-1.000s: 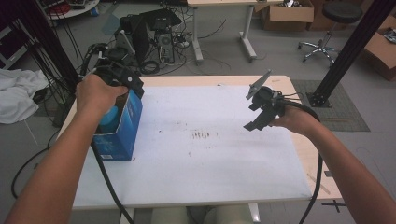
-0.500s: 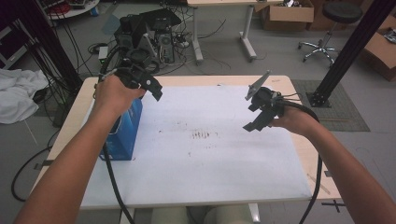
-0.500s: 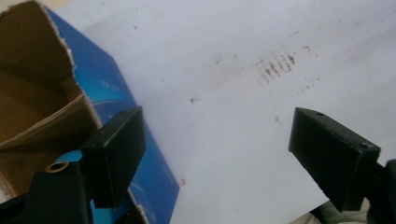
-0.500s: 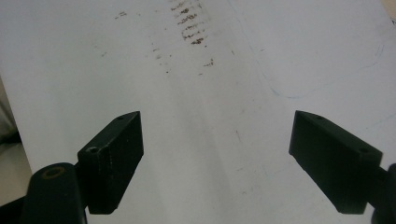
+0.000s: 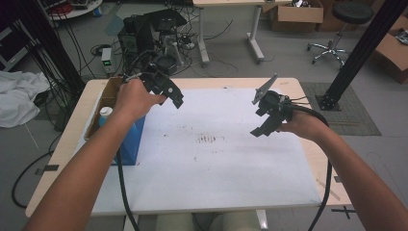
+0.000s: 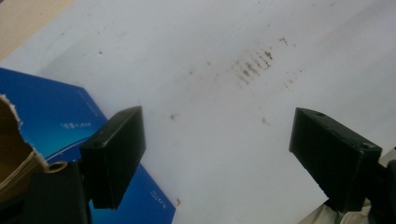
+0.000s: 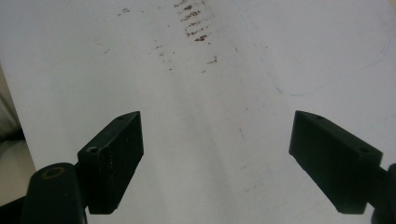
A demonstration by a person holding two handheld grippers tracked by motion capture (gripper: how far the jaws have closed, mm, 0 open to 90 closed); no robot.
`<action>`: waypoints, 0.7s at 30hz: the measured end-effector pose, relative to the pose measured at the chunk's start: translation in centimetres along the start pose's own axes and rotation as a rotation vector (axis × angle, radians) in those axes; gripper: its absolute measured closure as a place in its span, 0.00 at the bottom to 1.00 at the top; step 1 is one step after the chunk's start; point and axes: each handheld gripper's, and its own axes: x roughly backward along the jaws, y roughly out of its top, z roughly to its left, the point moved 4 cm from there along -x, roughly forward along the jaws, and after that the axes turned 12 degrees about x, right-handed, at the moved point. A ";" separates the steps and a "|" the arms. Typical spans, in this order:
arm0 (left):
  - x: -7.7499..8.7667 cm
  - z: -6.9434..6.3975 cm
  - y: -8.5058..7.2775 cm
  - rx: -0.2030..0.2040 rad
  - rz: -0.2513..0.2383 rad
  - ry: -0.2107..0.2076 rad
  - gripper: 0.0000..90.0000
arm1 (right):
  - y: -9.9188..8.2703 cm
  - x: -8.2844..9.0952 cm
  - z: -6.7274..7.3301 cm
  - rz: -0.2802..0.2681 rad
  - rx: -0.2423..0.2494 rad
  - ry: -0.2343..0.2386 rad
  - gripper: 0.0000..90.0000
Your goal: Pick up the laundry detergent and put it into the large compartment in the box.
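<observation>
Blue box (image 5: 130, 139) stood at table's (image 5: 288, 84) left edge, white-capped bottle (image 5: 105, 113) inside. Left gripper (image 5: 168, 91), jaws wide, empty, hovered just above-right of box. Right gripper (image 5: 264, 118), jaws wide, empty, well apart over white sheet (image 5: 216, 163).

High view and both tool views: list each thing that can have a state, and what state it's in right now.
Left tool: jaws wide open, empty, above the white sheet beside the box.
Right tool: jaws wide open, empty, held above the sheet.
Blue box: open at the top, standing at the table's left.
White sheet: lying flat, marked with brown stains.
</observation>
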 end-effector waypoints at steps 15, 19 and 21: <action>-1.8 -1.7 3.1 -0.090 0.035 -0.010 0.21 | 0.1 -0.5 0.0 0.016 -0.007 0.015 0.19; -2.2 -1.8 3.5 -0.097 0.039 -0.010 0.21 | 0.1 -0.5 -0.1 0.018 -0.010 0.013 0.19; -2.4 -1.8 3.6 -0.101 0.044 -0.012 0.21 | 0.1 -0.5 -0.1 0.018 -0.011 0.014 0.20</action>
